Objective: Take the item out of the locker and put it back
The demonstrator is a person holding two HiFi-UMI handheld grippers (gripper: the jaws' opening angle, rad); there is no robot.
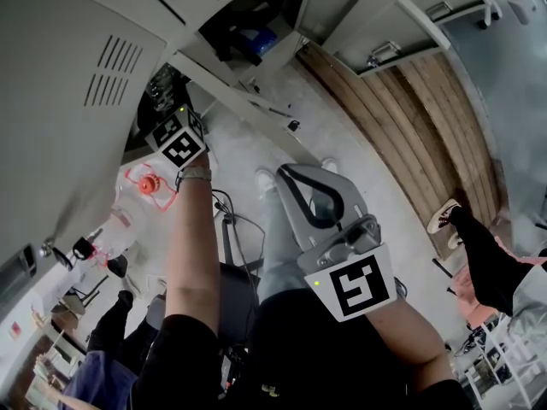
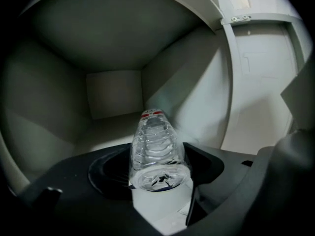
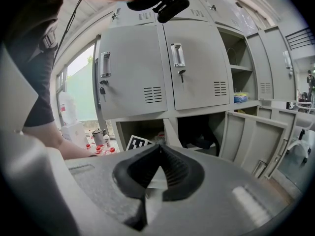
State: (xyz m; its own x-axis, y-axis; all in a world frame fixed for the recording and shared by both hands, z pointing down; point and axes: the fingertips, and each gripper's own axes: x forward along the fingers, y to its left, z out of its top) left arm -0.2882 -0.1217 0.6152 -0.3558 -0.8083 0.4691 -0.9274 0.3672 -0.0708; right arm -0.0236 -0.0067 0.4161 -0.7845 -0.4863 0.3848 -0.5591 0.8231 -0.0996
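A clear plastic bottle (image 2: 156, 141) with a red cap lies lengthwise between the jaws of my left gripper (image 2: 157, 173), base towards the camera, neck pointing into the grey locker compartment (image 2: 114, 93). The dark pads hug both its sides, so the left gripper is shut on it. In the head view the left gripper's marker cube (image 1: 179, 143) sits at the mouth of a low locker, its jaws hidden inside. My right gripper (image 3: 158, 149) is shut and empty, held back from the lockers, and shows in the head view too (image 1: 292, 176).
The neighbouring compartment holds a dark bag (image 3: 203, 135), and its door (image 3: 253, 134) hangs open to the right. Several red-capped bottles (image 3: 98, 149) stand on the floor at the left, seen also in the head view (image 1: 147, 184). Another person's shoe (image 1: 444, 216) is at the right.
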